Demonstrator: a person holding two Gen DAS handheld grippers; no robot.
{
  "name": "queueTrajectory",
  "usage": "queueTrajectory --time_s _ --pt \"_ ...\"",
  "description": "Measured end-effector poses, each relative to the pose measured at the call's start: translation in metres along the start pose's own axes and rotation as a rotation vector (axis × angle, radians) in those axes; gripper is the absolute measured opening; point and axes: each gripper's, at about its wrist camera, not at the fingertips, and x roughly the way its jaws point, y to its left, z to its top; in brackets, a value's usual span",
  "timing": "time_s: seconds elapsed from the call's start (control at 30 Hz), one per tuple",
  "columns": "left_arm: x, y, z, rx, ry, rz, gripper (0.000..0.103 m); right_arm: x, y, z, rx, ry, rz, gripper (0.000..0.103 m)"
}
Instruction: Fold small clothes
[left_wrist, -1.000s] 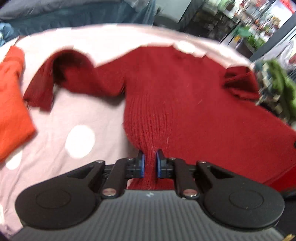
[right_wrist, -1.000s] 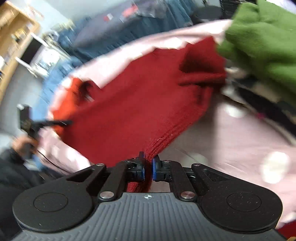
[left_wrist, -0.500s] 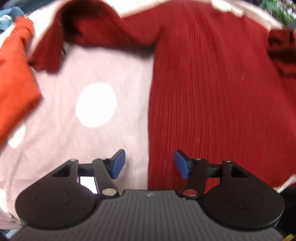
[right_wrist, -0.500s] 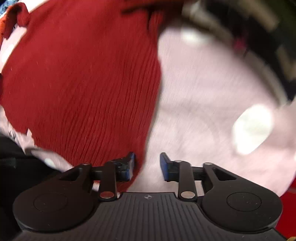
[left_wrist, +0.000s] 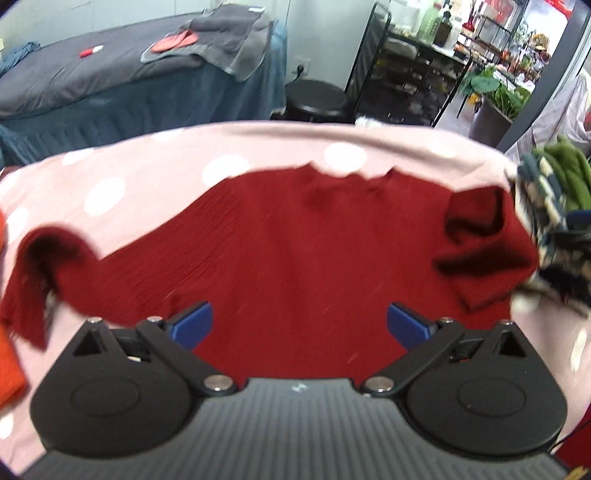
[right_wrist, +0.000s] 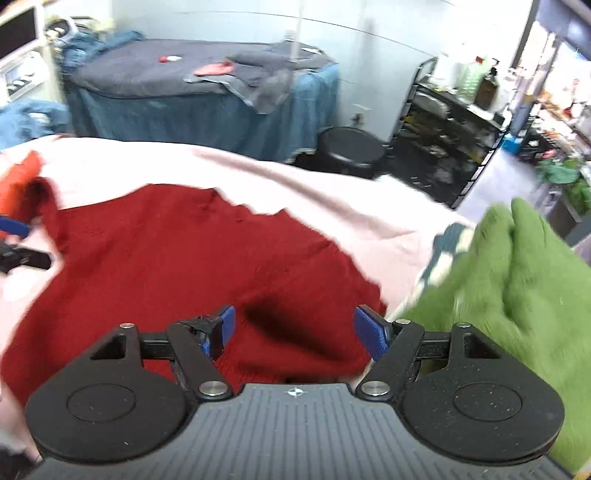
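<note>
A dark red knit sweater (left_wrist: 295, 254) lies spread flat on the pink polka-dot cloth (left_wrist: 147, 177), one sleeve bunched at the left (left_wrist: 40, 266) and one folded at the right (left_wrist: 484, 251). My left gripper (left_wrist: 299, 325) is wide open and empty, just above the sweater's near part. In the right wrist view the sweater (right_wrist: 177, 266) fills the middle. My right gripper (right_wrist: 301, 330) is wide open and empty over its right side, near the folded sleeve.
A green fleece garment (right_wrist: 517, 280) and a dark-and-white patterned one (left_wrist: 546, 229) lie at the right. An orange garment (left_wrist: 7, 365) lies at the left. The left gripper's fingertip (right_wrist: 14, 227) shows at the right view's left edge. A grey-covered bed (right_wrist: 184, 77) stands beyond.
Both grippers were shut on the sweater's hem a second ago. They let go, opened wide and rose, so both views now look across the flat sweater.
</note>
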Motion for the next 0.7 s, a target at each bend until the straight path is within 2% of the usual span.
queueTrajectory --time_s 0.1,0.2,0.3,0.33,0.37,0.4,0.43,0.57,0.7 --pt "0.012 -0.026 0.014 -0.017 -0.003 0.052 0.103 0.034 0.009 0.006 0.077 0.024 0.004 0.103" --pt "0.02 -0.045 0.007 0.006 0.018 0.059 0.103 0.05 0.025 0.008 0.085 0.072 -0.097 0.103" --pt "0.012 -0.052 -0.009 0.063 0.067 0.06 0.103 0.071 0.033 0.001 0.07 0.12 -0.163 0.103" --pt "0.013 -0.054 -0.014 0.086 0.086 0.063 0.103 0.078 0.031 -0.003 0.071 0.129 -0.178 0.094" --pt "0.018 -0.056 -0.018 0.104 0.104 0.07 0.103 0.073 0.028 -0.006 0.074 0.128 -0.182 0.08" --pt "0.019 -0.056 -0.023 0.117 0.119 0.075 0.103 0.069 0.023 -0.01 0.076 0.122 -0.18 0.041" --pt "0.019 -0.056 -0.029 0.122 0.132 0.077 0.103 0.067 0.017 -0.012 0.083 0.121 -0.168 0.028" --pt "0.026 -0.044 -0.043 0.072 0.167 0.053 0.103 0.033 -0.014 0.0 0.199 0.072 -0.019 0.024" --pt "0.031 -0.042 -0.041 0.053 0.172 0.037 0.103 -0.023 -0.053 0.022 0.358 -0.037 0.114 0.024"
